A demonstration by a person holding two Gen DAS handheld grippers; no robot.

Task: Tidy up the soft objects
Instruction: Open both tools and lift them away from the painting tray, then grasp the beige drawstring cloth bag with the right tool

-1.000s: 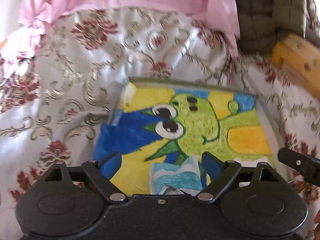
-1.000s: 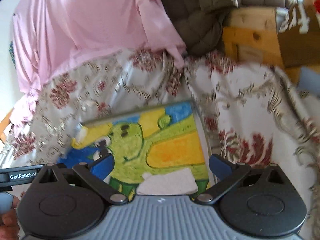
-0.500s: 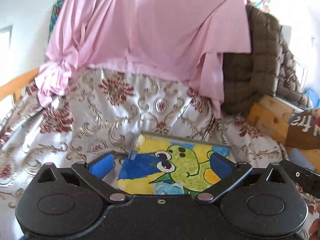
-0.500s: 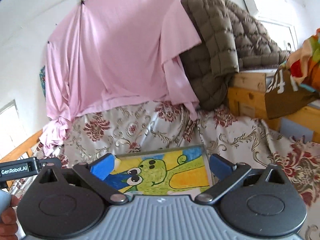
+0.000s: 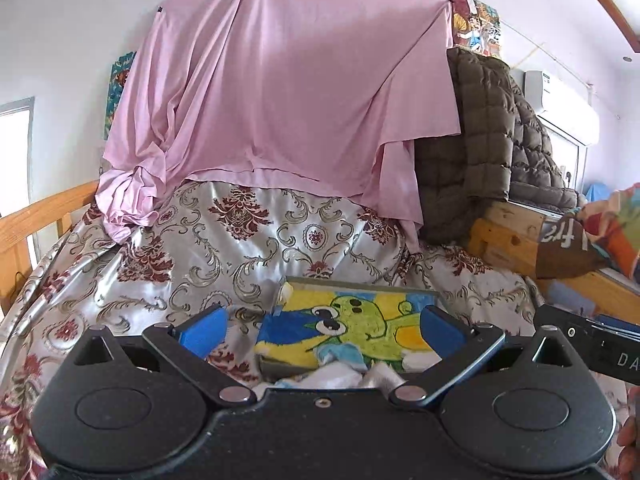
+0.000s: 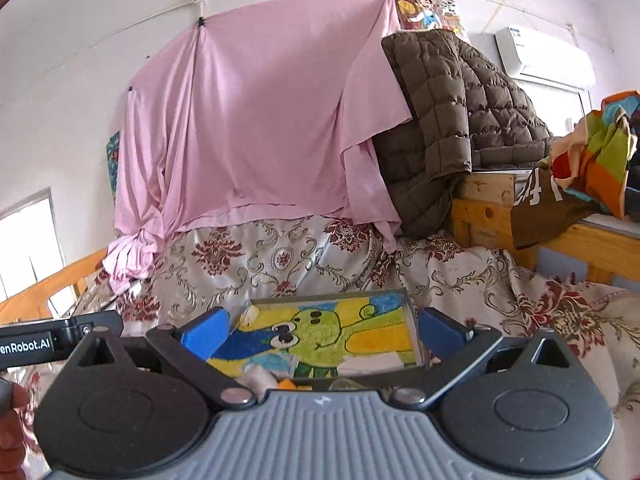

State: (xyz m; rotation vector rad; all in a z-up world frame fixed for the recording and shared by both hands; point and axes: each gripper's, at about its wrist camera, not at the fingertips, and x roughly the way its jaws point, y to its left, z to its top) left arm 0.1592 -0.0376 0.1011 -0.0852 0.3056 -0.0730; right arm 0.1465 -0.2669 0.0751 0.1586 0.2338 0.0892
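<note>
Frog cushion (image 5: 352, 330) is lying flat on the bed (image 5: 240, 256), right in front of both grippers and touching neither. Left gripper (image 5: 320, 330) has just opened its jaws all the way, nothing between them, and the right gripper (image 6: 324, 328) is wide open and empty too.

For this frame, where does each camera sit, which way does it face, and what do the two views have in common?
Left wrist: on the left gripper, looking forward over the floral bedspread at the frog picture box; own open blue fingers show, plus the right gripper's body at the right edge.
Right wrist: on the right gripper, facing the same way, jaws open; a hand and the left gripper's body show at left.
Shared: the box, bedspread, pink sheet and brown quilted jacket.
</note>
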